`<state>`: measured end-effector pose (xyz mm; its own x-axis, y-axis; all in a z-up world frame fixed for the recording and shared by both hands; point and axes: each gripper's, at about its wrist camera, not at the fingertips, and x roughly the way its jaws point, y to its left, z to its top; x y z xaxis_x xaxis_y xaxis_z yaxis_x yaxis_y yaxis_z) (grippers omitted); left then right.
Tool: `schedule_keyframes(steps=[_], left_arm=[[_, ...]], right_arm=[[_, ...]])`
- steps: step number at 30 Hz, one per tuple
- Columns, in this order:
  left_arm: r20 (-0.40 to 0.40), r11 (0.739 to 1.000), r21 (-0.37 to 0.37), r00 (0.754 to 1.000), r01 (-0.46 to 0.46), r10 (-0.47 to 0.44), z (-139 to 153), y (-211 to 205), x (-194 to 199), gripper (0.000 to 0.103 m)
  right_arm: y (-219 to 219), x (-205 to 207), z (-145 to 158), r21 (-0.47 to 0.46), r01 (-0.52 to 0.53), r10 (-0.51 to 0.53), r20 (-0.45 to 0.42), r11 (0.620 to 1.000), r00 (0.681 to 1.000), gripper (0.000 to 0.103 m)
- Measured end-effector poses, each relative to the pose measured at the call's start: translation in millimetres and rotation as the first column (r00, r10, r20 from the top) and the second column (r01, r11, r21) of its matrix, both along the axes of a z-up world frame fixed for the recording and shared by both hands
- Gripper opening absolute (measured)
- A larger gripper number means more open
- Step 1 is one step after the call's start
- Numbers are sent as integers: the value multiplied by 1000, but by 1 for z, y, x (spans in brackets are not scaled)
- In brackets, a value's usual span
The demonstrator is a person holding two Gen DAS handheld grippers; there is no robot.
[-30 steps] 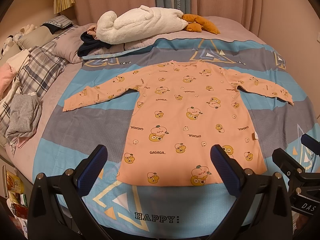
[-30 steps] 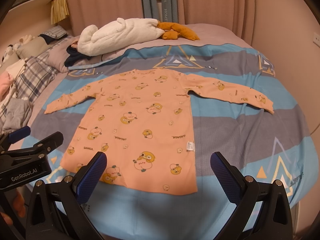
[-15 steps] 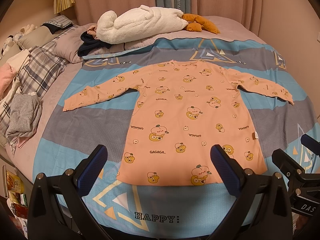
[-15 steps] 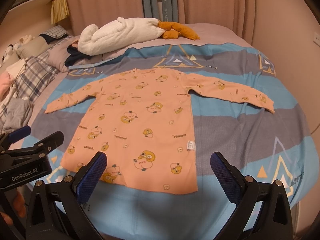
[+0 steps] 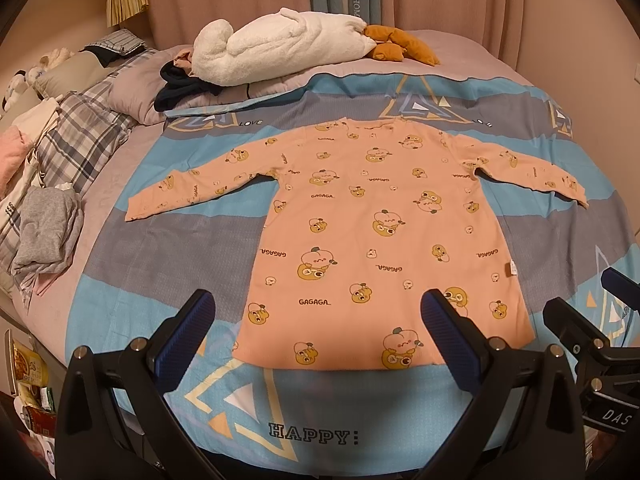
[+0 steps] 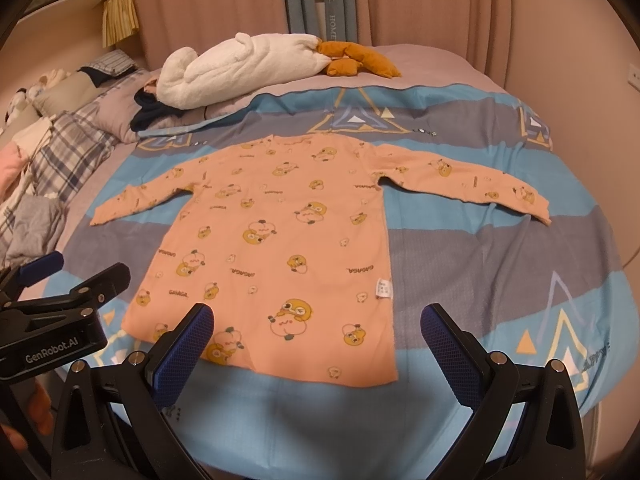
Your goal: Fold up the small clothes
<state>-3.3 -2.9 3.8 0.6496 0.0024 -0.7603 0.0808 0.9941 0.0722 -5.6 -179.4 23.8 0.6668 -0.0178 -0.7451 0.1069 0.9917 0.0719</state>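
A small orange long-sleeved shirt (image 5: 372, 236) with yellow cartoon prints lies flat on the bed, sleeves spread to both sides, hem toward me. It also shows in the right wrist view (image 6: 280, 236). My left gripper (image 5: 316, 320) is open and empty, hovering above the hem near the bed's front edge. My right gripper (image 6: 316, 328) is open and empty, above the hem's right part. The right gripper's side shows at the right edge of the left wrist view (image 5: 592, 340); the left gripper's side shows at the left of the right wrist view (image 6: 60, 312).
The shirt lies on a blue and grey patterned cover (image 5: 160, 264). A white plush blanket (image 5: 276, 52) and an orange plush toy (image 5: 396, 44) lie at the back. Plaid pillows (image 5: 76, 140) and grey clothes (image 5: 44, 228) sit at the left. Curtains hang behind.
Almost nothing differs. The right wrist view has shifted very slightly; both grippers stay open above the hem.
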Motion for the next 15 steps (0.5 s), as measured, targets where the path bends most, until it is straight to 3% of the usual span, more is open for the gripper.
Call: schedule_keyframes(steps=[15], left_arm=[[0,1000,2,1000,0,0,0,0,0,103]], right_arm=[[-1,1,-1,0,0,0,-1,1000,1000,102]])
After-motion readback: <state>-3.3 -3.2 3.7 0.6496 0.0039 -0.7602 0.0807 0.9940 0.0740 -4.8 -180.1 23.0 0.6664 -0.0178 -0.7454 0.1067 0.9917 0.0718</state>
